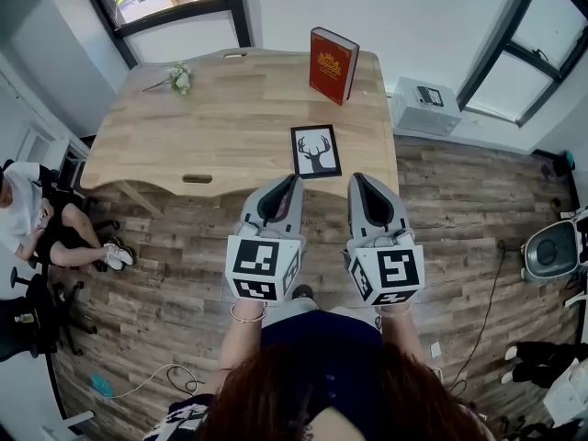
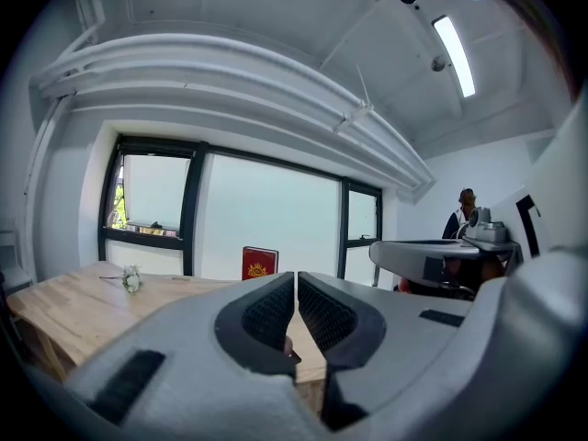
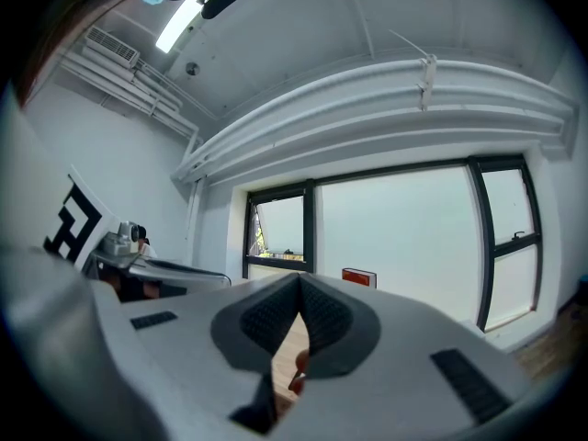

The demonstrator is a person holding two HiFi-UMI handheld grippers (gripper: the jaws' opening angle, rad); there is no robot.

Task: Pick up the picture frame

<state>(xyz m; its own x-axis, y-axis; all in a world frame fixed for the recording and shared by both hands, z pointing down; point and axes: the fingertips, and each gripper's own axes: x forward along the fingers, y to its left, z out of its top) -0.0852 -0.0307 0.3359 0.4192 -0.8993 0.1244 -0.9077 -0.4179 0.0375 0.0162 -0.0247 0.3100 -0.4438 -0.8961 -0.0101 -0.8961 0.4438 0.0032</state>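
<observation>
Picture frame just beyond left gripper

Seated person cut off at left edge, book cover print unreadable

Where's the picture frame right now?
In the head view, the picture frame lies flat near the table's front edge, right of centre, just beyond the left gripper and right gripper; the red book stands behind it.

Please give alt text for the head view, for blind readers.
The left gripper and right gripper, both shut, point toward a picture frame lying flat near the front edge of a wooden table; a red book stands behind.
</observation>
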